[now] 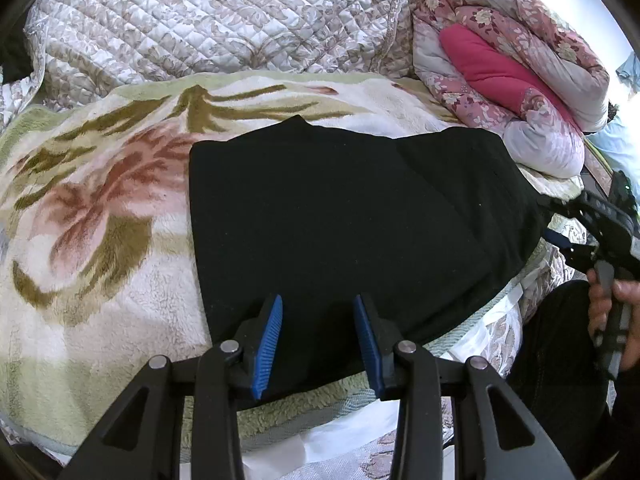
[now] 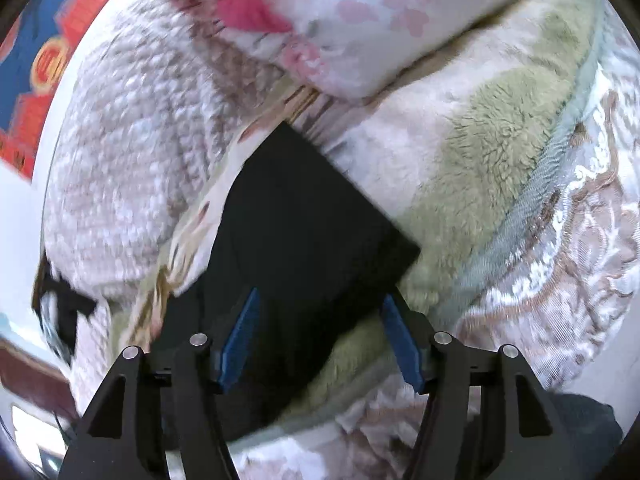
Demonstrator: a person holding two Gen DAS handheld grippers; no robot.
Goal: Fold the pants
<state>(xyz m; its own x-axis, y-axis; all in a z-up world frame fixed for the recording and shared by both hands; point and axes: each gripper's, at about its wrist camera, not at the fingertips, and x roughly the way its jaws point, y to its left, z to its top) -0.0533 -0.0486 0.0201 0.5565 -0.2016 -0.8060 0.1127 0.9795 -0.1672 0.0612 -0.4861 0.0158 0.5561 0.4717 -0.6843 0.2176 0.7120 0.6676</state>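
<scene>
One pair of black pants (image 1: 340, 220), folded flat on the fleecy floral blanket (image 1: 100, 240). Two tongs over its near edge: left tongs (image 1: 318, 344) half open, right tongs (image 2: 320, 344) wide, both empty. Right view's blurry

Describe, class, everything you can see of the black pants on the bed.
The black pants are plain, dark, matte, soft-looking cloth, already folded into a flat, roughly rectangular stack with straight edges; a diagonal seam or layer edge shows near their right side. They lie on a fleecy floral blanket, close to its near edge. No fingers clamp them: the left gripper stands open over their near edge, and the right gripper is open too.
</scene>
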